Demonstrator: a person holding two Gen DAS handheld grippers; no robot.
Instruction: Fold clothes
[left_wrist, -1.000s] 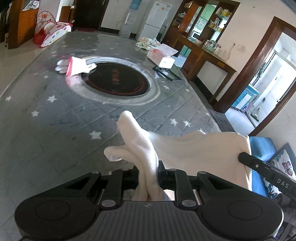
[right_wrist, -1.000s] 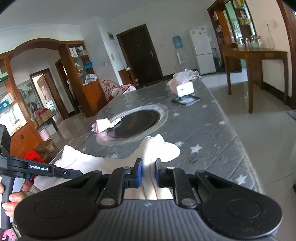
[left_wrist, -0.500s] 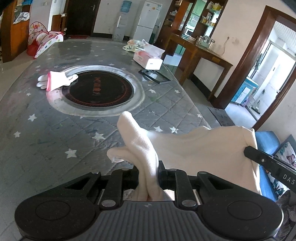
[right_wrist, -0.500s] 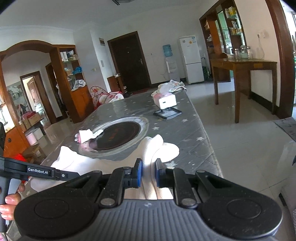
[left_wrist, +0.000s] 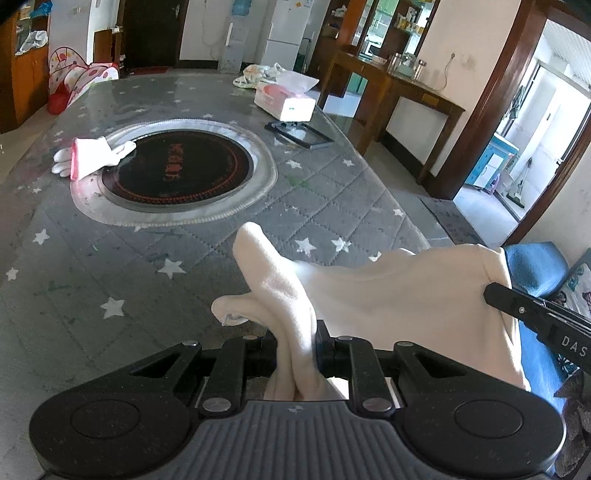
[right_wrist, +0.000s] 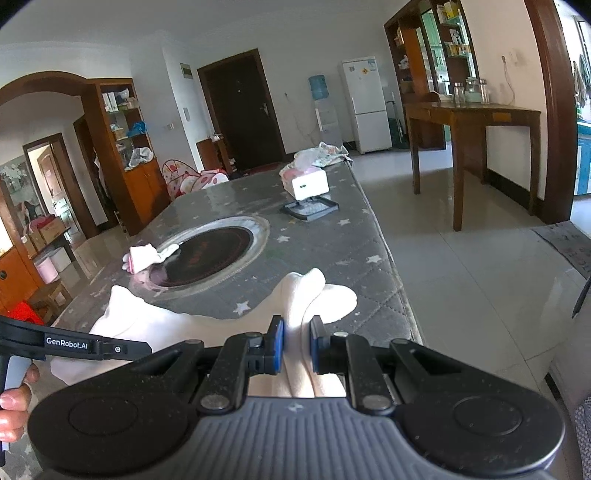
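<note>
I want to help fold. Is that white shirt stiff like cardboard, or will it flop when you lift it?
Probably floppy: the white shirt sags between the left gripper and right gripper, and bunches where they pinch it. It looks light and soft, so loose ends would likely droop.

Left hand-held gripper clamped on cream garment; right hand-held gripper clamped likewise, both level.

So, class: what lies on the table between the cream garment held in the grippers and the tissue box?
In the left wrist view, the round black hotplate lies between the cream garment and the tissue box, with bare starred table cover around it.
</note>
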